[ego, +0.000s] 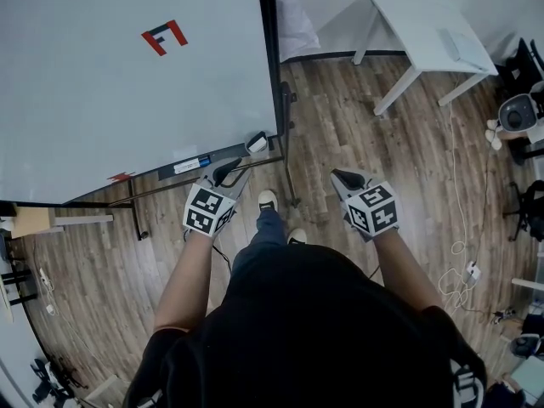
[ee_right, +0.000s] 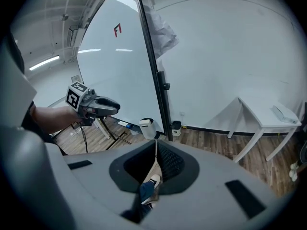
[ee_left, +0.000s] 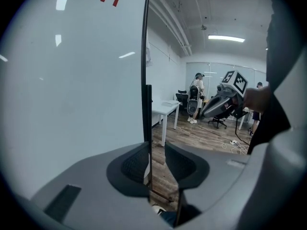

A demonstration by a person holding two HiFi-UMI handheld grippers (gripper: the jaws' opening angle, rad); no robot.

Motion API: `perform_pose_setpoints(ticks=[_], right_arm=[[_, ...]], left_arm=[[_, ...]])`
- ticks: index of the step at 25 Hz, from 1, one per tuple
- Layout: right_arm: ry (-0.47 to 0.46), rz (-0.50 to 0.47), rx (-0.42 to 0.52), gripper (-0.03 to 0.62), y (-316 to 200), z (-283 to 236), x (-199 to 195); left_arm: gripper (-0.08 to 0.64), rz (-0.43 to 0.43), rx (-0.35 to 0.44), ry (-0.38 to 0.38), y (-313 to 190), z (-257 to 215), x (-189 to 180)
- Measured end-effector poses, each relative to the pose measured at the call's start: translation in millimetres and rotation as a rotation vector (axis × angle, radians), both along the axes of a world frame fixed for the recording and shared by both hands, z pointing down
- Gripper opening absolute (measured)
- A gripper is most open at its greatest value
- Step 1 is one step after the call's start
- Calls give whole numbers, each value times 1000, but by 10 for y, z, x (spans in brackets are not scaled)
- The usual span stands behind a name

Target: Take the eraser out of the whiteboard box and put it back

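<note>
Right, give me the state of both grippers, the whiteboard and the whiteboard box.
left gripper: jaws slightly apart, nothing between them.
right gripper: jaws closed, nothing between them.
whiteboard: upright, blank except for a small red logo.
whiteboard box: at the whiteboard's lower right corner, neither gripper touching it, contents not visible.

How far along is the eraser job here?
Done: nothing that shows. The white box at the whiteboard's lower right corner looks untouched, and the eraser itself can't be made out.
In hand: nothing. The left hand-held gripper is near the box, jaws apart and empty. The right hand-held gripper is empty too.
Left: grip the eraser, lift it out, put it back.
</note>
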State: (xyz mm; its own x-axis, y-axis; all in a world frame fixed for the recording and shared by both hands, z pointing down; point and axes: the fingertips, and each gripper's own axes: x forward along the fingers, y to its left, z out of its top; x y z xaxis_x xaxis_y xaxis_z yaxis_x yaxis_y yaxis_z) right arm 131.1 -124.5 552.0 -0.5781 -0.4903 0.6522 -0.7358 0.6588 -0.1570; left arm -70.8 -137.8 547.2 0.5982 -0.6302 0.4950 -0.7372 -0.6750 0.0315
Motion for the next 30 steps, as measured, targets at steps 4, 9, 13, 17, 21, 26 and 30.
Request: perform_pose_setpoints(ticks=[4,9,13,17,21,26,30], right_arm=[[12,-7,-12,-3,-93,57,-66],[24,-10,-30,-3,-183,139,-109],[30,-6,-47,-3,-248,207,-111],[27,4,-63,-3,-315,270,-109],[29,8,-78,-3,-377,323,-105],[30,12,-95,-3,-444,400,-117],[37,12,-114,-3,-471,489,-112]], left_arm=[[118,16,-10,-10,-118,68,-15],[133,36,-35,-16,-255,181,-1],[149,60,-57,-15,-354,245,54],[163,82,-82,-20,-455,343,118],[175,90,-105,-30,-547,427,155],[204,98,-128,-56,-646,558,162],[204,95,-137,-65,-703,645,172]])
